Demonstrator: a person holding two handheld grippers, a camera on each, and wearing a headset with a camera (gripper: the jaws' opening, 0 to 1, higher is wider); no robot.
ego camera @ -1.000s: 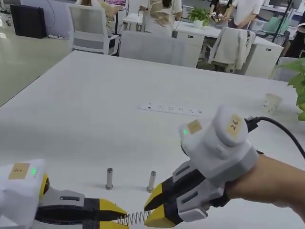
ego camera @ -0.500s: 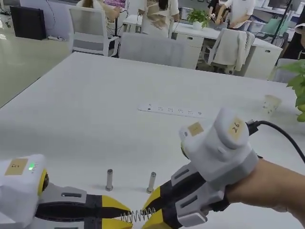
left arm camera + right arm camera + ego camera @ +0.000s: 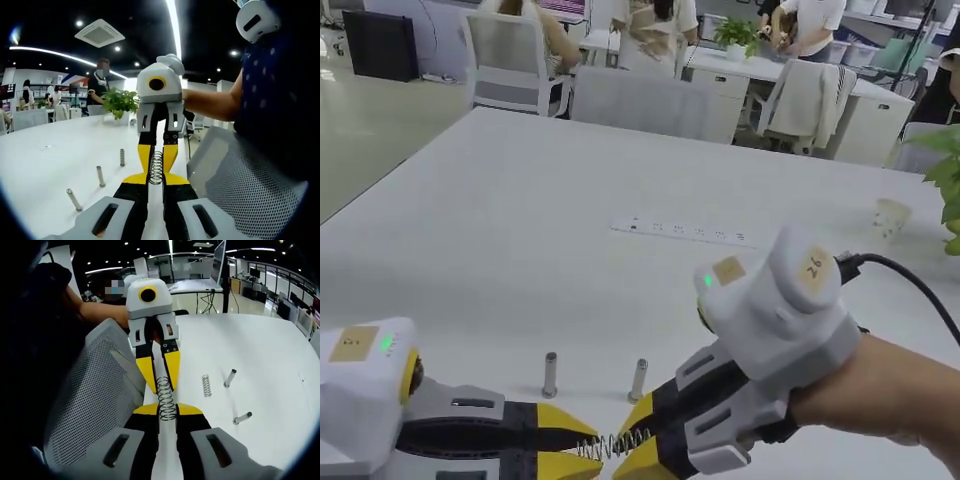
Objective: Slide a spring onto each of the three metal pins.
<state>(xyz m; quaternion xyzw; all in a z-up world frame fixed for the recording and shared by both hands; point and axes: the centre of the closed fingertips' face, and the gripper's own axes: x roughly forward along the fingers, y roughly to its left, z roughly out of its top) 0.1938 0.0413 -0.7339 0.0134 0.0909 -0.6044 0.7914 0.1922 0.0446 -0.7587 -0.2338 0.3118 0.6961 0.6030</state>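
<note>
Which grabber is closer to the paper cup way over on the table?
Right. The right gripper is at the near edge, on the same side as the paper cup, which stands far back. The left gripper faces it from farther left, across the spring both hold.

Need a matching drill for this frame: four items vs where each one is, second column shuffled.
1. held spring
2. second spring
3. power strip
4. paper cup

A. far right, near the plant
B. gripped at its ends by left gripper and right gripper
C. lying flat, beyond the pins
D. on the table, free of both grippers, beside one of the pins

Pairs: 1-B, 2-D, 3-C, 4-A
</note>
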